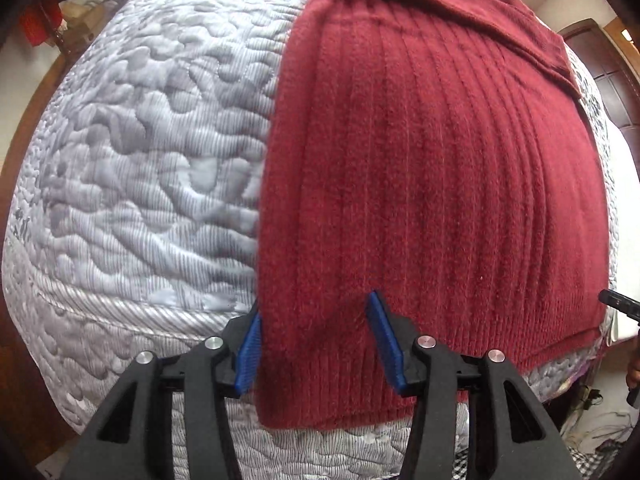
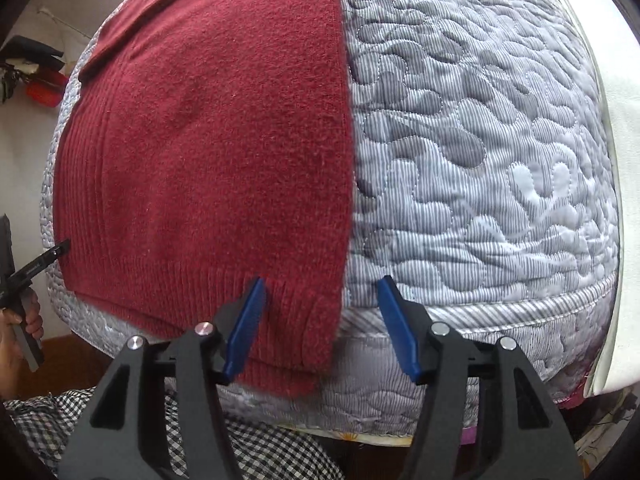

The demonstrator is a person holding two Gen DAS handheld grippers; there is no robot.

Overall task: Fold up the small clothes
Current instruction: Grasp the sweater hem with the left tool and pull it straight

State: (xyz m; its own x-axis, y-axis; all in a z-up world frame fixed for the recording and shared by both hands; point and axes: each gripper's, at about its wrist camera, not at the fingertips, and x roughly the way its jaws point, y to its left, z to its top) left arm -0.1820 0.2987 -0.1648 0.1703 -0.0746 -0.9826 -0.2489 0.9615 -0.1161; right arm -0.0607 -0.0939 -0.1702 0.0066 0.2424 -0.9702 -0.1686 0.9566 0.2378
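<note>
A dark red ribbed knit sweater point(image 1: 420, 184) lies flat on a grey quilted mattress point(image 1: 132, 168), its hem hanging over the near edge. A sleeve is folded across its far part. My left gripper point(image 1: 316, 340) is open, its blue pads straddling the hem's left corner. In the right wrist view the same sweater point(image 2: 216, 152) fills the left half. My right gripper point(image 2: 320, 326) is open around the hem's right corner, the left pad over the knit and the right pad over the mattress point(image 2: 480, 168).
A person's hand point(image 2: 24, 328) holds the other gripper's handle at the left edge of the right wrist view. Checkered cloth point(image 2: 48, 420) lies below the mattress edge. A wooden door point(image 1: 600, 64) and white wall stand at the far right.
</note>
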